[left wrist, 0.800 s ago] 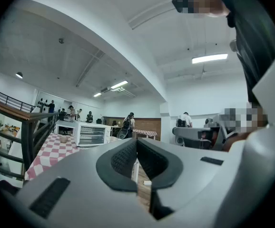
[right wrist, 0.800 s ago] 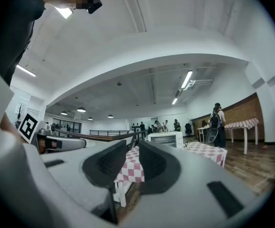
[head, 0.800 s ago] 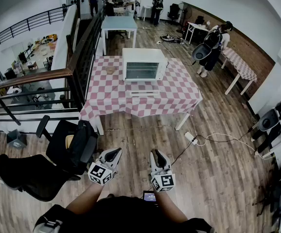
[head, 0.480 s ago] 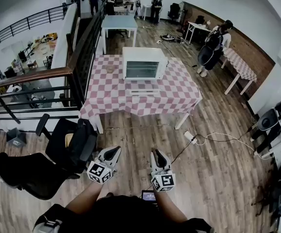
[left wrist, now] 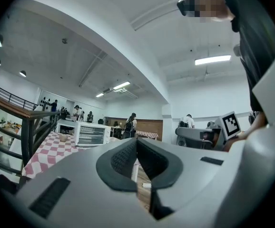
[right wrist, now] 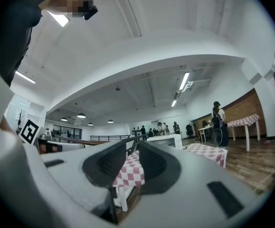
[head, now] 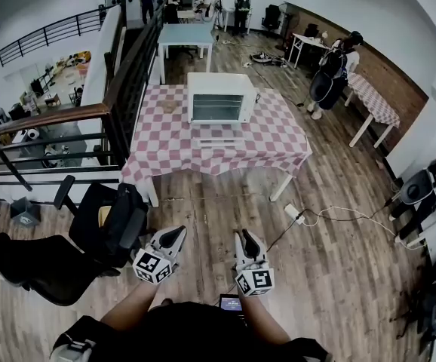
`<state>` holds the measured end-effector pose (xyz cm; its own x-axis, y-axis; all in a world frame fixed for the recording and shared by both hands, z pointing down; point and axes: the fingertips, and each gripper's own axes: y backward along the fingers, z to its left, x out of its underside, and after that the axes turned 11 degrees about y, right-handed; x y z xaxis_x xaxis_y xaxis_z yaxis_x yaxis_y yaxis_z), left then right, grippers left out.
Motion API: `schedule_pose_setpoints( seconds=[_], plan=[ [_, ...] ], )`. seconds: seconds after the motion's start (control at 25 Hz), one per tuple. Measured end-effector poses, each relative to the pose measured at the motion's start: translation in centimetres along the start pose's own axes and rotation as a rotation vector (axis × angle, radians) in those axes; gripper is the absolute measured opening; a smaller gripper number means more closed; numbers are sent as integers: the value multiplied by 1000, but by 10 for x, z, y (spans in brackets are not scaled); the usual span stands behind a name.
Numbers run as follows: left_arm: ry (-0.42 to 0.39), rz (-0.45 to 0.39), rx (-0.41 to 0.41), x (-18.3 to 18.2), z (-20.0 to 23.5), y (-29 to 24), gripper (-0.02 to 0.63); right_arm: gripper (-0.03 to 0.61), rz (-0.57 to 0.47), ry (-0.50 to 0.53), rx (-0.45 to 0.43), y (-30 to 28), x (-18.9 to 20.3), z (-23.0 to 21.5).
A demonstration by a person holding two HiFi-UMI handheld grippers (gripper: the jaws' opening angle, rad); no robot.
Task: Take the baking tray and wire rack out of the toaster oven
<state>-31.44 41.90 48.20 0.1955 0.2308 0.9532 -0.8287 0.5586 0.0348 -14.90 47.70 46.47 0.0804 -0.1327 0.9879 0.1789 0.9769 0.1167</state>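
White boxy metal toaster oven (head: 219,98), up on a table under a red and white checked cloth (head: 165,138). Front door (head: 218,136) dropped open, lying flat on the cloth just in front of the oven. Inside the oven, thin silver bars of the wire rack (head: 218,110), still in there, running side to side. Baking tray too small and dim to pick out. Just to the left of the oven, on the same cloth, a small round brown thing (head: 169,105); what it holds, too small to tell.

Well apart from the oven, on the near side across bare wood floor, both tools held low and side by side, pointing toward it. Left gripper (head: 177,234): dark pads pressed nearly together, tips meeting, only a thin slit, nothing in it but floor far off. Right gripper (head: 245,237): jaws a little way apart, a narrow gap, nothing held, only the far checked cloth showing through.

Near the left gripper, farther left of the oven, a black padded office chair (head: 90,247). Behind the oven, a plain pale blue table (head: 185,36). To the right of the oven, a person in dark clothes with a backpack (head: 327,74), beside a second checked table (head: 373,96). On the floor between the oven table and the right gripper, a white plug box with a cord (head: 293,213).
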Motion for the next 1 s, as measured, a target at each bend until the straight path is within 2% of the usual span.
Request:
schedule_pose_setpoints(
  seconds=[0.32, 0.6, 0.8, 1.0],
  plan=[
    [-1, -21, -35, 8, -11, -25, -6, 87, -15, -16, -23, 8, 9, -37],
    [0, -33, -66, 7, -3, -38, -6, 87, -13, -47, -44, -3, 22, -55],
    [13, -44, -70, 7, 17, -59, -6, 87, -11, -51, -51, -27, 31, -67],
    [24, -53, -68, 1, 65, -102, -6, 87, 3, -52, -52, -78, 47, -80]
  ],
)
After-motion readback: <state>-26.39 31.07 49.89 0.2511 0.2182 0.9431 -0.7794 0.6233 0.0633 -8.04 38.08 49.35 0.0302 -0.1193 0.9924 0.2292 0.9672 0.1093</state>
